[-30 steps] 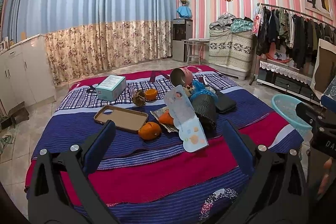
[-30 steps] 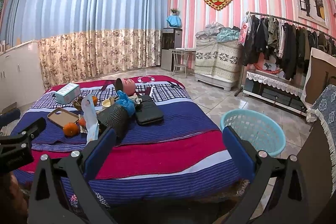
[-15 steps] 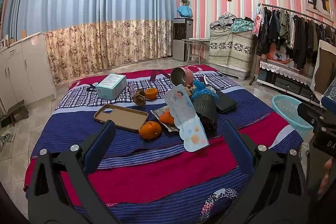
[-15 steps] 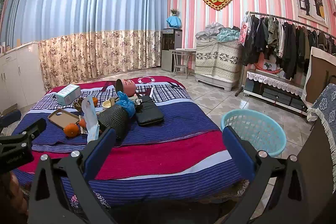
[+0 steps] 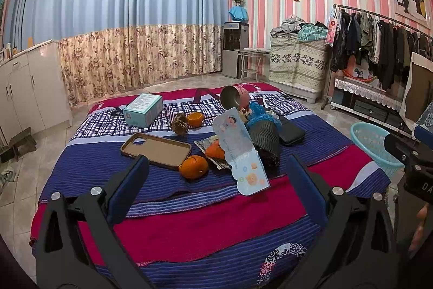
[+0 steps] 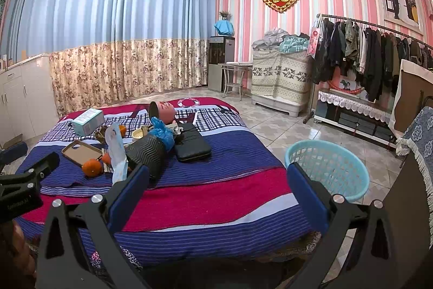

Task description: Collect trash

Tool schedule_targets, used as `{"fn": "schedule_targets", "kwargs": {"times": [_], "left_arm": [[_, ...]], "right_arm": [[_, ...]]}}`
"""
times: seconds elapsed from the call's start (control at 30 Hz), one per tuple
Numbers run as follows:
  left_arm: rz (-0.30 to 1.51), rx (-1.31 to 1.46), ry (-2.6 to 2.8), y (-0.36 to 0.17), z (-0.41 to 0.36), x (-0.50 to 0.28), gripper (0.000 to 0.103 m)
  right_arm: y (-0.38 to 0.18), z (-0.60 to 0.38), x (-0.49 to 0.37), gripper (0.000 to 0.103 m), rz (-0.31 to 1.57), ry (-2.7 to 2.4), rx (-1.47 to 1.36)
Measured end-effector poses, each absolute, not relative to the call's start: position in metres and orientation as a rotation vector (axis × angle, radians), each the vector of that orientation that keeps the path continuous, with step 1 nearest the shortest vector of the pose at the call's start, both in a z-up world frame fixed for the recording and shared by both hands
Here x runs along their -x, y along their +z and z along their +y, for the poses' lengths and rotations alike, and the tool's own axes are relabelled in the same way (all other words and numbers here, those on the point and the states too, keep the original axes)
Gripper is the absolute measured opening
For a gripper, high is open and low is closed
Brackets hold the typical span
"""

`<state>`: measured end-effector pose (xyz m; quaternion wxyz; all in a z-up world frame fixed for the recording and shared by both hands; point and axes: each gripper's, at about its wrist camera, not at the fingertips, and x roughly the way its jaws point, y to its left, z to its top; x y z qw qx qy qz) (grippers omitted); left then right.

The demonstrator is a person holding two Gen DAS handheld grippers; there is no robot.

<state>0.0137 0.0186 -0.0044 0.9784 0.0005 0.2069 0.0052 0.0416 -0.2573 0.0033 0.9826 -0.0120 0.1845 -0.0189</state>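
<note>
Trash lies on the bed: orange peels point(image 5: 193, 166) point(image 6: 92, 167), a long white wrapper point(image 5: 239, 153) point(image 6: 116, 151), a crumpled blue bag point(image 5: 258, 117) point(image 6: 162, 133), a foil wrapper point(image 5: 209, 152) and a brown dried clump point(image 5: 179, 125). A light blue basket point(image 6: 328, 169) point(image 5: 372, 144) stands on the floor to the bed's right. My left gripper point(image 5: 216, 183) is open and empty, short of the bed's near edge. My right gripper point(image 6: 217, 187) is open and empty over the bed's near right corner.
Also on the bed point(image 5: 189, 224): a phone case point(image 5: 157, 151), a teal box point(image 5: 144, 110), a tipped pink cup point(image 5: 234, 97), a black ribbed bag point(image 5: 266, 141) and a black pouch point(image 6: 192, 144). A clothes rack point(image 6: 360, 56) lines the right wall. White cabinets point(image 5: 24, 91) stand left.
Both grippers have drifted very slightly; the scene on the bed is unchanged and both stay open.
</note>
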Motion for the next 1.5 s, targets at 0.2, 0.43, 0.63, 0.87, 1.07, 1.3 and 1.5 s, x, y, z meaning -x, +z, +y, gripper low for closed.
{"fn": "schedule_targets", "kwargs": {"times": [0.2, 0.43, 0.63, 0.87, 1.07, 1.3, 1.5], "left_arm": [[0.417, 0.0, 0.01, -0.0047, 0.0194, -0.0143, 0.098], [0.418, 0.002, 0.008, -0.0046, 0.02, -0.0148, 0.098], [0.42, 0.003, 0.009, -0.0048, 0.0214, -0.0163, 0.098], [0.42, 0.001, 0.01, -0.0043, 0.022, -0.017, 0.098], [0.419, 0.003, 0.01, -0.0043, 0.0228, -0.0172, 0.098], [0.419, 0.004, 0.009, -0.0043, 0.0235, -0.0176, 0.098], [0.422, 0.005, 0.008, -0.0042, 0.0227, -0.0173, 0.098]], "right_arm": [[0.0032, -0.2572, -0.0415, 0.099, 0.371, -0.039, 0.025], [0.0029, -0.2578, -0.0416, 0.099, 0.371, -0.038, 0.024], [0.0023, -0.258, -0.0417, 0.099, 0.371, -0.038, 0.024], [0.0026, -0.2585, -0.0418, 0.099, 0.371, -0.038, 0.023], [0.0025, -0.2586, -0.0418, 0.099, 0.371, -0.038, 0.024], [0.0025, -0.2593, -0.0417, 0.099, 0.372, -0.04, 0.023], [0.0029, -0.2601, -0.0417, 0.099, 0.373, -0.039, 0.024]]}}
